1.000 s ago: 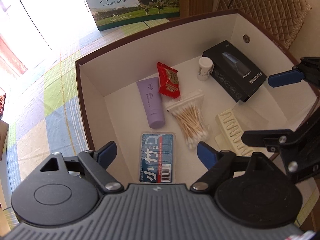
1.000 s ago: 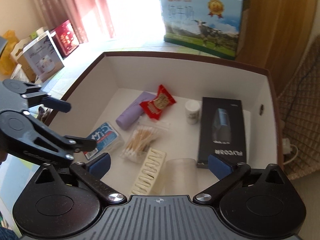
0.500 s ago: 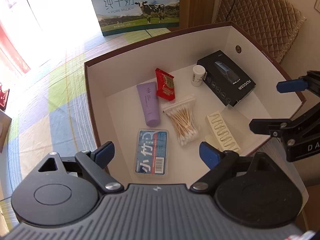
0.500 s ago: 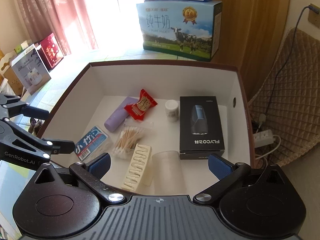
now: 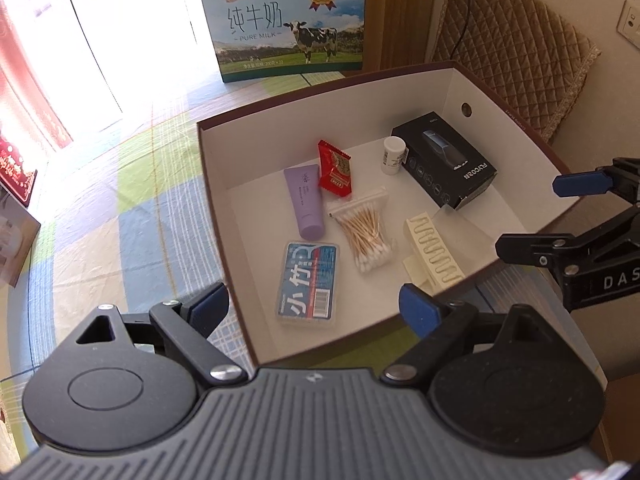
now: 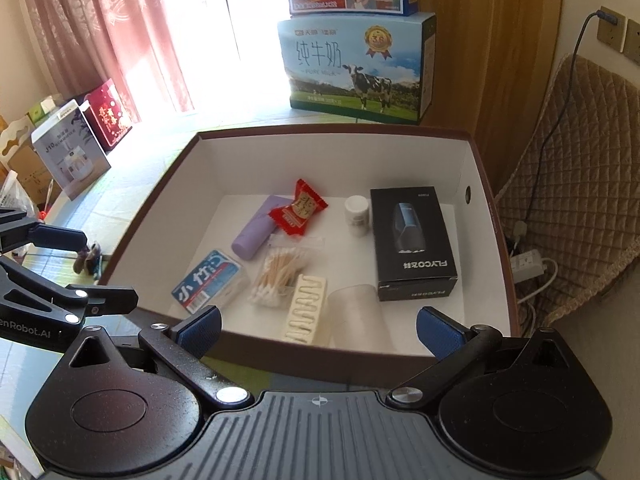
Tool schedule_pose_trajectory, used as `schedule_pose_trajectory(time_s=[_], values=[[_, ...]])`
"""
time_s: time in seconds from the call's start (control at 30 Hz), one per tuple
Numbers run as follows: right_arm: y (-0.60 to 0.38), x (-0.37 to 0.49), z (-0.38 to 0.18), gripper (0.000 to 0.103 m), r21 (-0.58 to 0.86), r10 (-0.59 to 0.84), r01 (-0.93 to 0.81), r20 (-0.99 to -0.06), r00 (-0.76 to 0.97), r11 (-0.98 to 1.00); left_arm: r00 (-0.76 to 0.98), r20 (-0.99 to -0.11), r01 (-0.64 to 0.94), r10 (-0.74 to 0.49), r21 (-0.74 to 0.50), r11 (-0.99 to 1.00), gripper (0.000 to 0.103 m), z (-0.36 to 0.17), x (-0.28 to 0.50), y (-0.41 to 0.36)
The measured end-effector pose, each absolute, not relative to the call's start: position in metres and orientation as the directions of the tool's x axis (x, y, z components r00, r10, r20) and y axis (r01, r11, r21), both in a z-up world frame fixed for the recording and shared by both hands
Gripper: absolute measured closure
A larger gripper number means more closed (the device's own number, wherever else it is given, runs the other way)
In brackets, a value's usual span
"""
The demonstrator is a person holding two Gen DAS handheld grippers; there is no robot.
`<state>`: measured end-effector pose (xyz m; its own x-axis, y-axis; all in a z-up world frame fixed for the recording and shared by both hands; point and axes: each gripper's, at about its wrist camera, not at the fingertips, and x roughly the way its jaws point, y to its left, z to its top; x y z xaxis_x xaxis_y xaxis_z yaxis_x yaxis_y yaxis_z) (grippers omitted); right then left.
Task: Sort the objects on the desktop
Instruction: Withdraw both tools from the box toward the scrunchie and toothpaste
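Right wrist view: both the left hand-held gripper (image 5: 314, 306) and right hand-held gripper (image 6: 318, 330) hang wide open and empty above the box (image 6: 486, 216) on the bench. Inside it, the bagged cotton swabs (image 6: 278, 272) lie mid-floor, light, soft and slippery. I would pinch them across the bundle's middle.

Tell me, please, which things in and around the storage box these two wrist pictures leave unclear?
- Clear cup: translucent and cut by the box's near wall in the right wrist view; whether it stands or lies is unclear.
- Cream comb-like piece: its kind cannot be told in either view.
- Small white bottle: label print too small.
- Window side: washed out by glare in both views.
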<state>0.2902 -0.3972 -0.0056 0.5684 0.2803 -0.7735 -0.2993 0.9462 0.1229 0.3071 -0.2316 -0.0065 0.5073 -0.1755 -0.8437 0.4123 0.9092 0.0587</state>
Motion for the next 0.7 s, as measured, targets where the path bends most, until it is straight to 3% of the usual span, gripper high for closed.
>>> schedule_pose_trajectory(time_s=[0.7], values=[[-0.341, 0.227, 0.0, 0.002, 0.144, 0.3, -0.305, -0.772, 0.56, 0.941, 0.547, -0.811, 0.353, -0.209, -0.003, 0.936, 0.01, 0.018, 0.246, -0.151]])
